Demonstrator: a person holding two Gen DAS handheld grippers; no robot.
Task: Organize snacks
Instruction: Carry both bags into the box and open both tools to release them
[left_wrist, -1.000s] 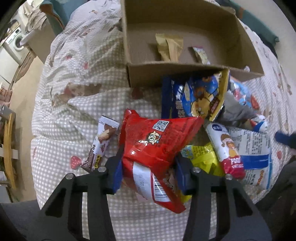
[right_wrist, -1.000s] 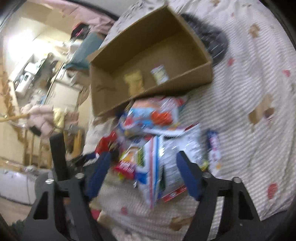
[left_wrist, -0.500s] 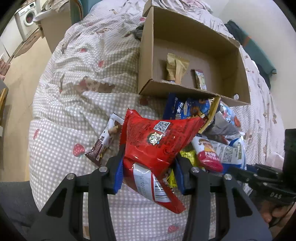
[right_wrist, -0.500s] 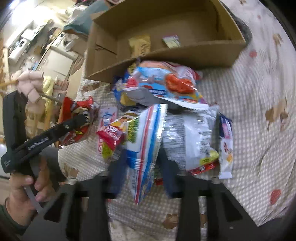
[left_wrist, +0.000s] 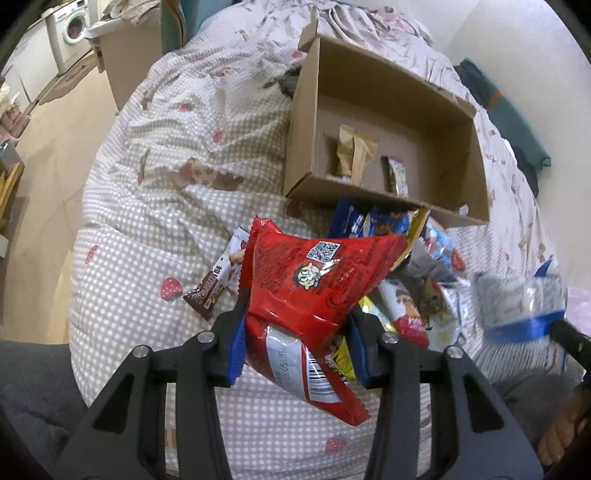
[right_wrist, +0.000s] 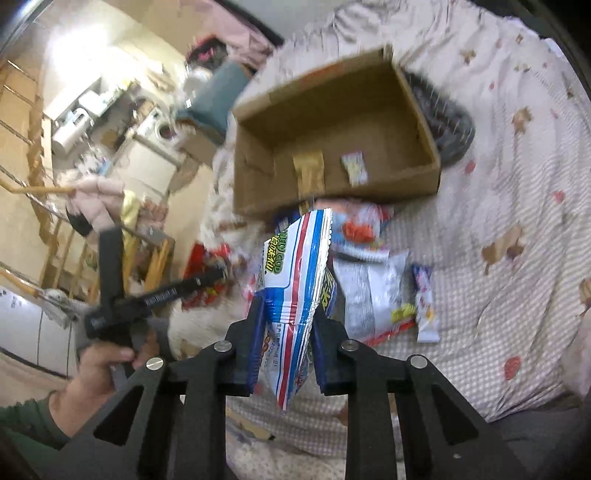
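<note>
Left hand-held gripper (left_wrist: 295, 354) pinching red bag (left_wrist: 314, 288); right hand-held gripper (right_wrist: 288, 347) pinching striped bag (right_wrist: 295, 280). Only 2 snacks in box (left_wrist: 476, 147) ahead. Pile (left_wrist: 413, 295) between still unsorted.

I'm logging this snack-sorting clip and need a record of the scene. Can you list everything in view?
Box: 1, brown cardboard, open, on the bed beyond the snack pile.
Gold packet: 1, inside the box.
Small packet: 1, pale, inside the box beside the gold one.
Red bag: 1, held off the bed.
Striped bag: 1, white with blue and red stripes, held off the bed.
Brown bar: 1, on the bed, left of the pile.
Blue bag: 1, against the box's near wall.
Other snacks: several, mixed colours, piled before the box.
Bedspread: 1, beige check with strawberries.
Washing machine: 1, white, far left.
Left gripper: shut on the red bag.
Right gripper: shut on the striped bag.
</note>
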